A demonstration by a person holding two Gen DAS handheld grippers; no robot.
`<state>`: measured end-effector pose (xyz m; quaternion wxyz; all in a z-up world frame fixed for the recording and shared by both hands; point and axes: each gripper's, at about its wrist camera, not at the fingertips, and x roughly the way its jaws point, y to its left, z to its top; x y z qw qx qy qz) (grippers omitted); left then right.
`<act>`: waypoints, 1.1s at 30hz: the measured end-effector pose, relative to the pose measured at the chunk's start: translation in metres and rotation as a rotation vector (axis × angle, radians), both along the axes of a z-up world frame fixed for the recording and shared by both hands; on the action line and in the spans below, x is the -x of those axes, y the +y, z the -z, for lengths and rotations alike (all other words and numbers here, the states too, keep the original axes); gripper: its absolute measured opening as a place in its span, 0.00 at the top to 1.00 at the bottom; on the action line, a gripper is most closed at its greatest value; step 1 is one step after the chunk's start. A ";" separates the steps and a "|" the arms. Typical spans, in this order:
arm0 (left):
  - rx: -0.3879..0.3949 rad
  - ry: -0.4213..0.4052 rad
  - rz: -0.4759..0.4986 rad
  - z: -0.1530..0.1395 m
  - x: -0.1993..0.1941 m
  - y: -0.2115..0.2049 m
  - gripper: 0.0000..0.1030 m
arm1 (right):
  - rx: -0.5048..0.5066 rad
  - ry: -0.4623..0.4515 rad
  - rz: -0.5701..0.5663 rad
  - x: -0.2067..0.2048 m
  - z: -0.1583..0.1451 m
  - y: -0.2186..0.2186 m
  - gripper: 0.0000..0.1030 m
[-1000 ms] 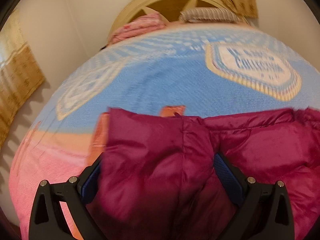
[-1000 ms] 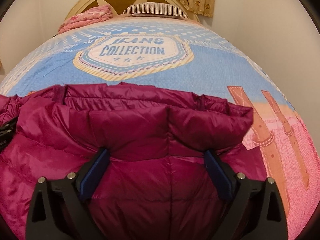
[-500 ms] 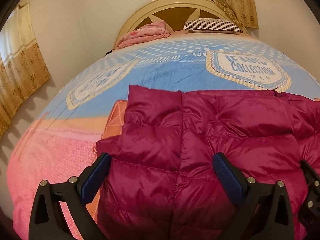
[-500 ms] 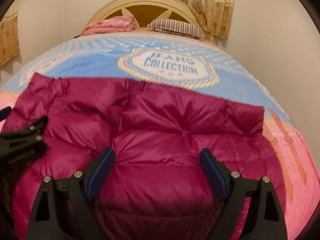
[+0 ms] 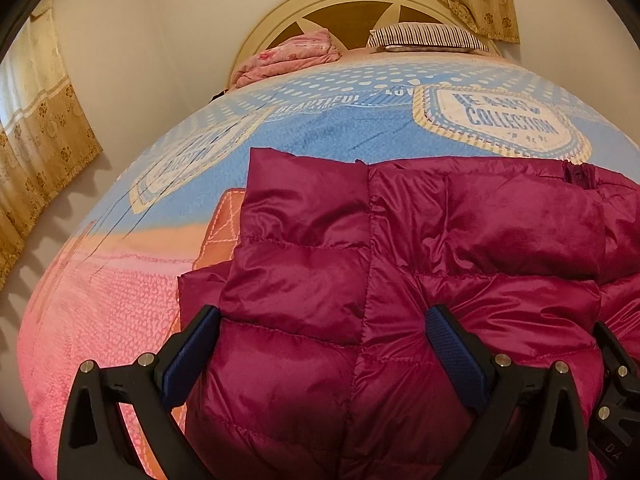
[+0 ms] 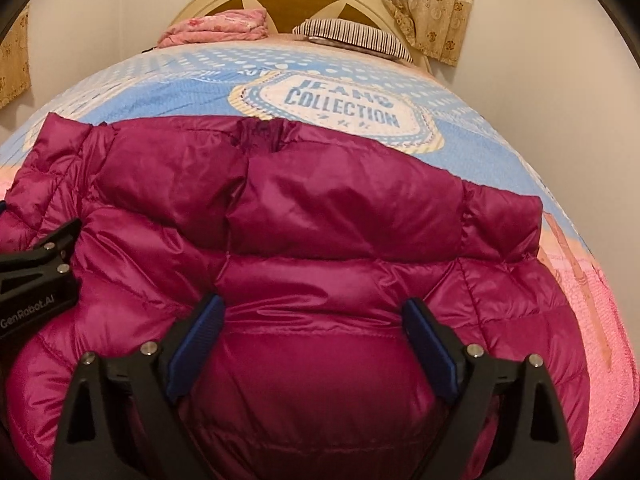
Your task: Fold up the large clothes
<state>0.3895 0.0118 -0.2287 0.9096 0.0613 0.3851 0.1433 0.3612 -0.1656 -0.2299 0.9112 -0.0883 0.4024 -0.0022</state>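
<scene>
A magenta quilted puffer jacket (image 5: 400, 240) lies spread across the near part of the bed, its collar (image 6: 260, 136) pointing toward the headboard. My left gripper (image 5: 323, 316) hovers open over the jacket's left half, with puffed fabric bulging up between its blue pads (image 5: 192, 352). My right gripper (image 6: 314, 304) stands over the right half of the jacket (image 6: 340, 208); its jaws are opening, fabric lies between them, and the pads do not pinch it. Each view catches the other tool's black frame (image 5: 614, 384) (image 6: 40, 264) at its edge.
The bedspread (image 6: 160, 92) is blue at the far end, pink near me, with a "JEANS COLLECTION" badge (image 6: 340, 108). A folded pink blanket (image 5: 292, 56) and a striped pillow (image 5: 428, 36) lie by the cream headboard (image 5: 360, 0). Curtains (image 5: 36, 128) hang at the left and behind.
The jacket, bunched and raised close to both cameras a second ago, now lies flatter on the bed. Both grippers have drawn nearer each other, so each shows in the other's view.
</scene>
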 end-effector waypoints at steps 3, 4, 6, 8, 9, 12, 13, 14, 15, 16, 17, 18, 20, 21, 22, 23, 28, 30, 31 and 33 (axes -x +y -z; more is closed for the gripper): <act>0.003 0.001 0.000 0.000 -0.001 -0.001 0.01 | -0.001 0.003 0.001 0.000 0.000 0.000 0.10; 0.002 0.002 0.000 0.001 -0.001 -0.001 0.01 | -0.001 0.004 0.001 -0.002 0.001 -0.001 0.10; 0.001 0.003 0.000 0.001 -0.002 -0.001 0.01 | 0.004 0.003 0.003 -0.001 0.001 0.000 0.10; -0.001 0.003 0.000 0.002 -0.002 -0.001 0.01 | 0.007 0.002 0.005 -0.002 0.001 0.001 0.10; -0.001 0.003 0.000 0.001 -0.002 -0.001 0.01 | 0.007 0.001 0.005 -0.001 0.001 0.001 0.10; 0.001 0.003 0.001 0.001 -0.002 -0.001 0.01 | 0.003 -0.001 0.002 -0.004 0.001 0.002 0.10; -0.001 0.003 0.001 0.001 -0.002 -0.001 0.01 | 0.004 -0.001 0.001 -0.004 0.001 0.002 0.10; -0.002 0.003 0.000 0.002 -0.002 -0.001 0.01 | 0.004 -0.001 0.001 -0.004 0.002 0.001 0.10; -0.002 0.003 0.000 0.002 -0.002 -0.001 0.01 | 0.003 0.000 0.001 -0.004 0.002 0.001 0.10; -0.003 0.004 0.000 0.002 -0.003 -0.002 0.01 | 0.004 0.000 0.001 -0.004 0.002 0.001 0.10; -0.005 0.004 0.000 0.002 -0.003 -0.002 0.01 | 0.005 0.000 0.000 -0.004 0.001 0.000 0.10; -0.006 0.004 0.000 0.002 -0.002 -0.001 0.01 | 0.006 -0.001 0.000 -0.003 0.001 0.000 0.10; -0.007 0.004 0.000 0.002 -0.002 -0.001 0.01 | 0.006 -0.001 0.000 -0.003 0.001 0.000 0.09; -0.004 0.006 0.001 0.002 -0.003 0.000 0.01 | 0.006 -0.001 0.000 -0.003 0.001 0.000 0.09; -0.001 0.008 0.002 0.001 -0.002 -0.001 0.01 | 0.007 0.000 0.001 -0.004 0.001 0.000 0.09; 0.012 0.013 0.010 -0.002 0.000 0.002 0.01 | 0.009 0.001 0.001 -0.004 0.000 0.000 0.08; 0.083 -0.047 0.006 -0.026 0.045 0.019 0.01 | -0.037 -0.005 -0.011 0.015 -0.015 -0.009 0.08; 0.105 -0.074 0.004 -0.035 0.076 0.031 0.01 | -0.052 -0.024 -0.028 0.037 -0.027 -0.011 0.08; 0.122 -0.084 0.005 -0.036 0.090 0.037 0.01 | -0.056 -0.037 -0.038 0.048 -0.031 -0.011 0.08; 0.152 -0.091 -0.021 -0.035 0.113 0.050 0.01 | -0.059 -0.066 -0.055 0.077 -0.037 -0.012 0.05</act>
